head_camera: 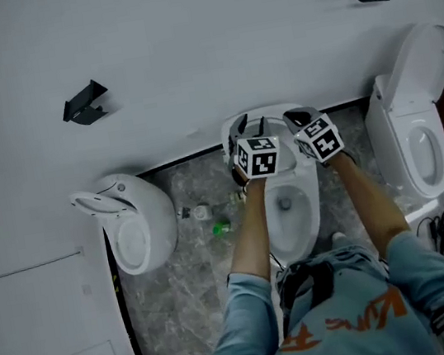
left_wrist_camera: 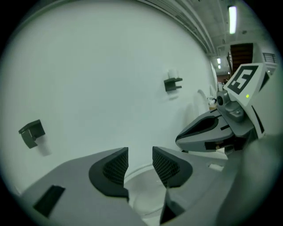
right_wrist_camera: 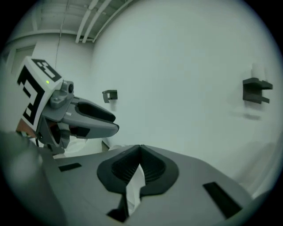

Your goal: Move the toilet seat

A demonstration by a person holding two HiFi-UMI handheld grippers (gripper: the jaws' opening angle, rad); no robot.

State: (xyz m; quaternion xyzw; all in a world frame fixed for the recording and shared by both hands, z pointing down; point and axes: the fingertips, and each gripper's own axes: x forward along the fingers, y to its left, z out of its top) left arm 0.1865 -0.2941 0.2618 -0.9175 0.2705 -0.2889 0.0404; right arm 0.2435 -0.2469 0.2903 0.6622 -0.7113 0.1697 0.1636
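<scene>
- The toilet seat point(head_camera: 264, 113) appears raised at the back of the middle toilet point(head_camera: 293, 228), close to the wall, with both grippers at its top edge.
- The left gripper point(left_wrist_camera: 140, 154) has its fingers spread; a curved white rim shows between them, but the pads do not press on it.
- The right gripper point(right_wrist_camera: 140, 150) has its fingers pressed together at the tips, with a white sliver point(right_wrist_camera: 132, 190) in the gap below. Whether that sliver is pinched cannot be told.
- Risk: with neither hold looking secure, the seat could slip free and slam onto the bowl.
- Writing: only the black-and-white marker squares and an unreadable orange print on the shirt point(head_camera: 337, 323); no brand shows.
</scene>
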